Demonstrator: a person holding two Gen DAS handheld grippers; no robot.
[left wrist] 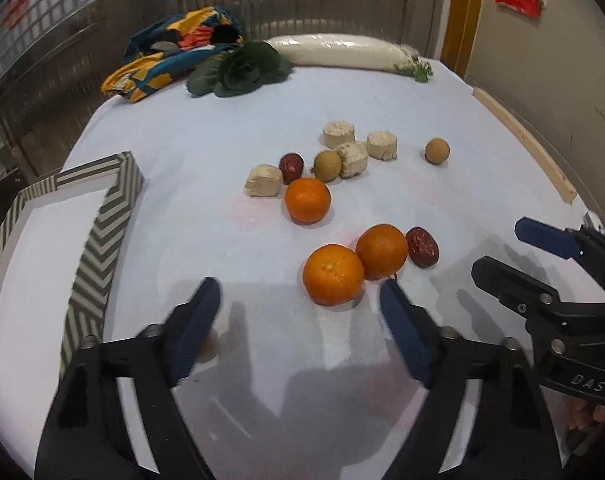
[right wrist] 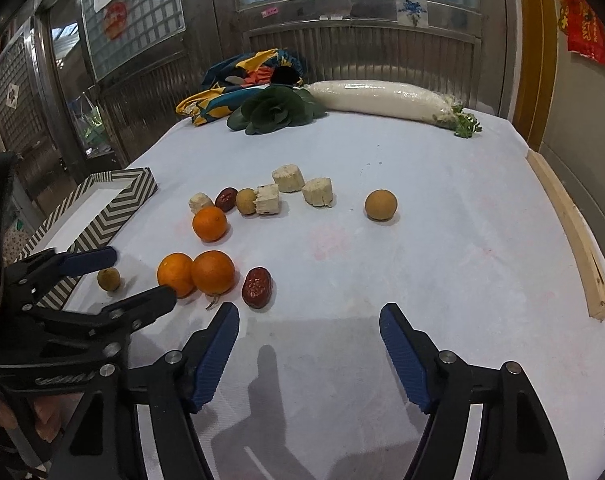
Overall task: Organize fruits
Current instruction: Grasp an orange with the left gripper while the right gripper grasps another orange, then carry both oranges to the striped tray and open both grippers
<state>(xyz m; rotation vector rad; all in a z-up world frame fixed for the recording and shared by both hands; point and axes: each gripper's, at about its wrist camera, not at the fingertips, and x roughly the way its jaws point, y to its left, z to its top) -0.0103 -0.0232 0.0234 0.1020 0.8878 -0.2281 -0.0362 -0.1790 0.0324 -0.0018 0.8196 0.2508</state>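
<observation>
Three oranges lie on the white table: a touching pair and one farther back. My left gripper is open low over the table, and the nearest orange sits just past its fingertips, close to the right one. A small brown longan lies between its fingers beside the left one and is mostly hidden in the left wrist view. My right gripper stands open over bare cloth with nothing between its fingers. A red date lies just ahead of its left fingertip.
A zigzag-patterned box with a white inside stands at the left. Farther back lie pale cut chunks, another date, two more longans, a leafy green, a white radish and a colourful bag. A wooden strip edges the right side.
</observation>
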